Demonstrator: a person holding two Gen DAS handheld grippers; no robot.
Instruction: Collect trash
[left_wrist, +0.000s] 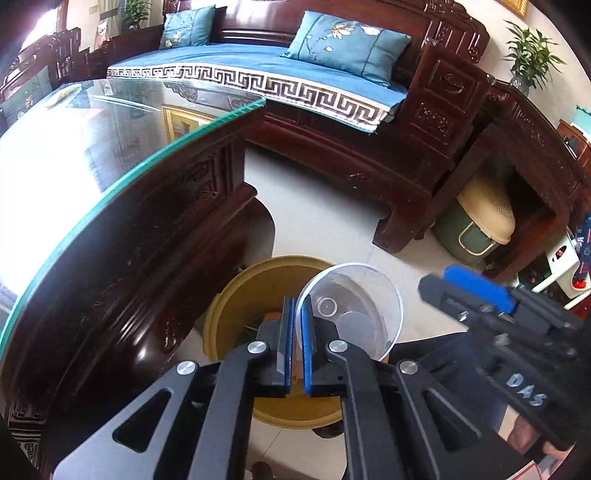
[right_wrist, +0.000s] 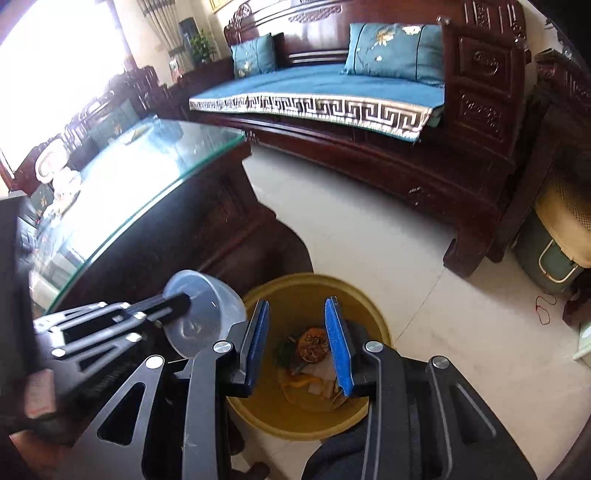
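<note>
Biggest worry here is the cup (left_wrist: 349, 310). The left claw (left_wrist: 297, 343) is clamped on just one thin bit of its clear rim, so the cup hangs off to the side. It's slick, flimsy plastic, and with that little bite it could twist or slip out at a bad angle. It also sits over the far right edge of the bin (left_wrist: 236, 306) rather than dead centre, so I reckon a release from here could clip the lip and bounce it onto the floor (left_wrist: 314, 192). The worktop (left_wrist: 122, 177) edge is close on the left too, so any swing that way risks a knock.

The right claw (right_wrist: 297, 343) has its pads apart with nothing between them. It's right over the bin mouth, and looking through the gap you see the rubbish (right_wrist: 310, 350) already lying at the bottom: orange peel, some greens, bits of paper. So that load looks dropped, and only the cup is left to go in.
</note>
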